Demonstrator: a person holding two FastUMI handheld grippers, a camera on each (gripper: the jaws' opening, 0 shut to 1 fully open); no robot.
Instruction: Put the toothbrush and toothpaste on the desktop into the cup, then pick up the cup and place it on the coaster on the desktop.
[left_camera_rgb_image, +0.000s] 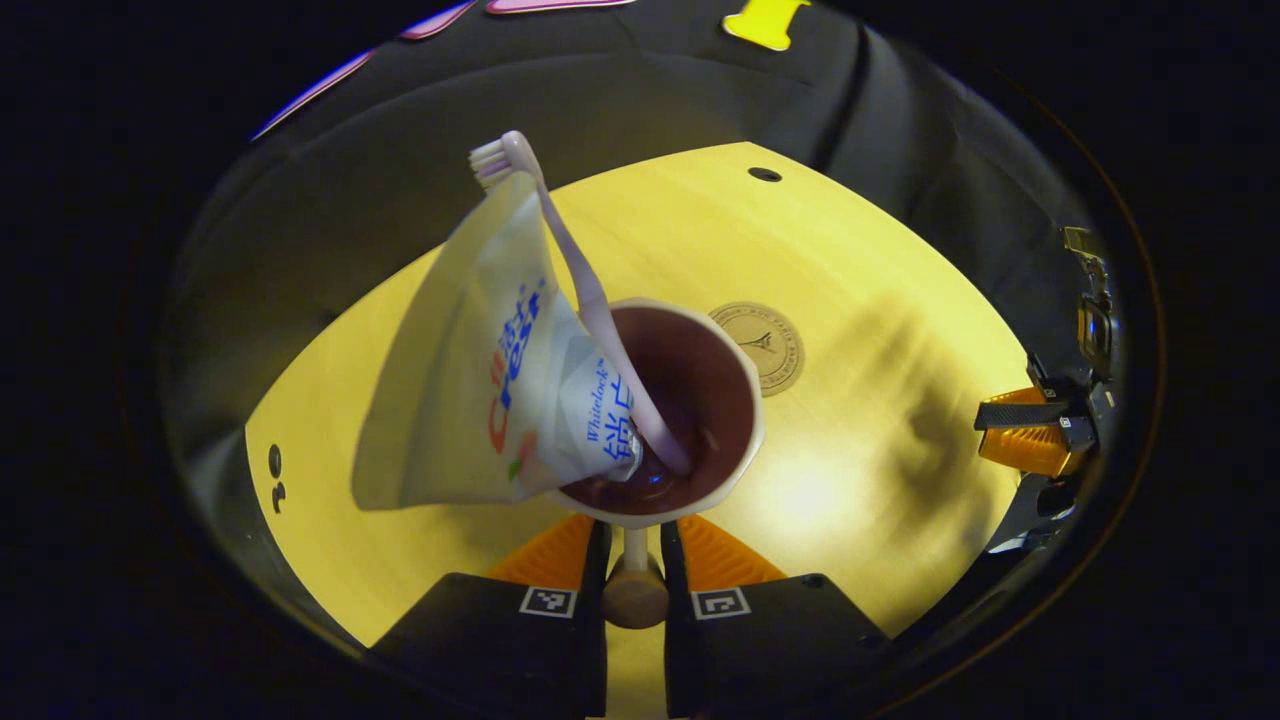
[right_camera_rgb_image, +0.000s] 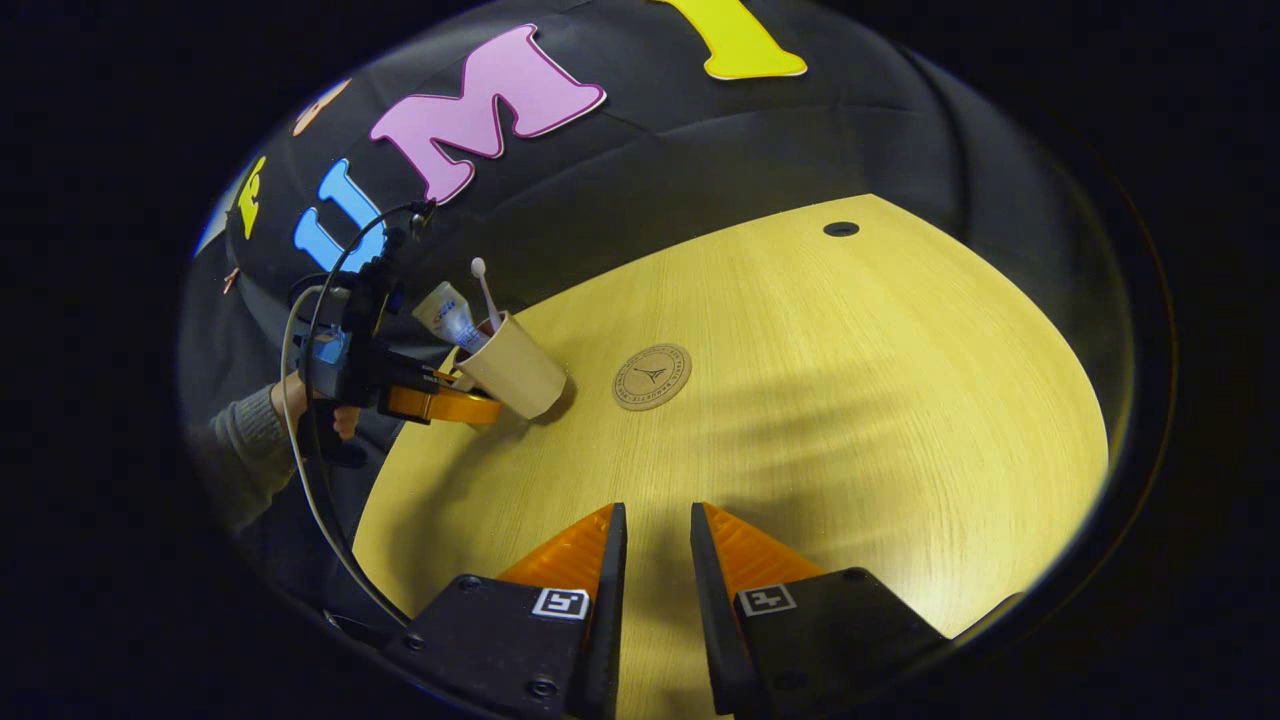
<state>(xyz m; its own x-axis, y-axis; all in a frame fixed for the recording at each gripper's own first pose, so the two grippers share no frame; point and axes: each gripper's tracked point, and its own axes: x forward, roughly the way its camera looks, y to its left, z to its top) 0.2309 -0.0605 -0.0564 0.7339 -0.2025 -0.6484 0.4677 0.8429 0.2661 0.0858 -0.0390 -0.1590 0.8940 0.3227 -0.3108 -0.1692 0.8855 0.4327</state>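
spanning both views, the wooden desktop (right_camera_rgb_image: 850, 420) carries the coaster (right_camera_rgb_image: 652, 376); the left gripper (left_camera_rgb_image: 634, 540) pinches the cup's handle (left_camera_rgb_image: 634, 585), the cup (left_camera_rgb_image: 690, 400) near the coaster holding toothpaste (left_camera_rgb_image: 480, 390) and toothbrush (left_camera_rgb_image: 580, 280); the right gripper (right_camera_rgb_image: 655, 560) hovers slightly parted, empty.

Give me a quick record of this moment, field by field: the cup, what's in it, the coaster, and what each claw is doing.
cup: tilted, held by its handle, base at the desk
contents: toothbrush and toothpaste inside, both sticking out over the rim
coaster: flat on the desk, bare, apart from the cup
left claw: shut on the cup's handle
right claw: nearly closed on nothing, hovering over the desk
task left: cup not yet on the coaster
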